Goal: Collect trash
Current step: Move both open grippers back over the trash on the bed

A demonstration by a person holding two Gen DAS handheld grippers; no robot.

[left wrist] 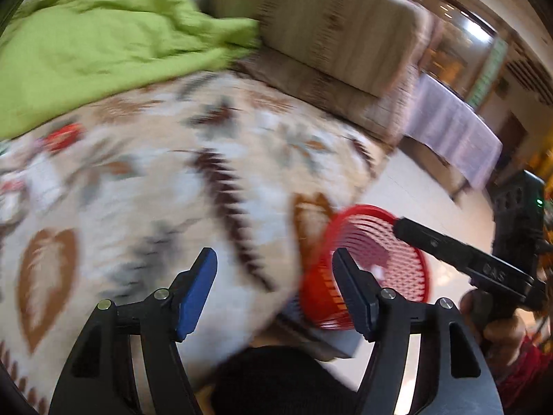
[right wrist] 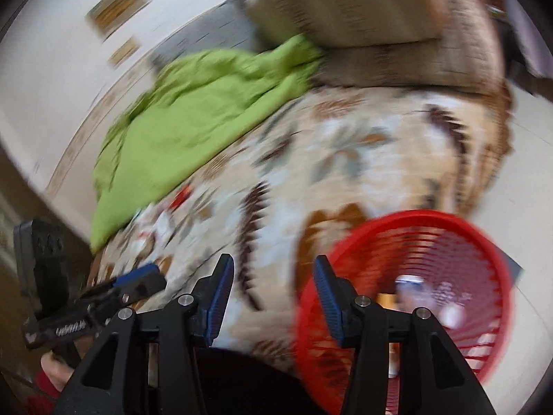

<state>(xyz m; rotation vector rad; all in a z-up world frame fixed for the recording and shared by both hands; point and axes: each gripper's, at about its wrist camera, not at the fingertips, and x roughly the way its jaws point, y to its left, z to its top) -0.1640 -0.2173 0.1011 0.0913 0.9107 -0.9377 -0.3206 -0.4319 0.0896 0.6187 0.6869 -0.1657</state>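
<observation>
Both frames motion-blurred. Red mesh wastebasket [right wrist: 408, 297] sits on the floor, right against the bed's edge, likely parked there so trash can drop straight in; some pale scraps already inside. Left gripper [left wrist: 274, 290] and right gripper [right wrist: 273, 297]: jaws wide apart, nothing held. Remaining trash [right wrist: 162, 221] looks like small red-and-white wrappers, crumpled, on the leaf-print blanket [right wrist: 345, 159] near the green sheet [right wrist: 193, 114]; detail unreadable.
</observation>
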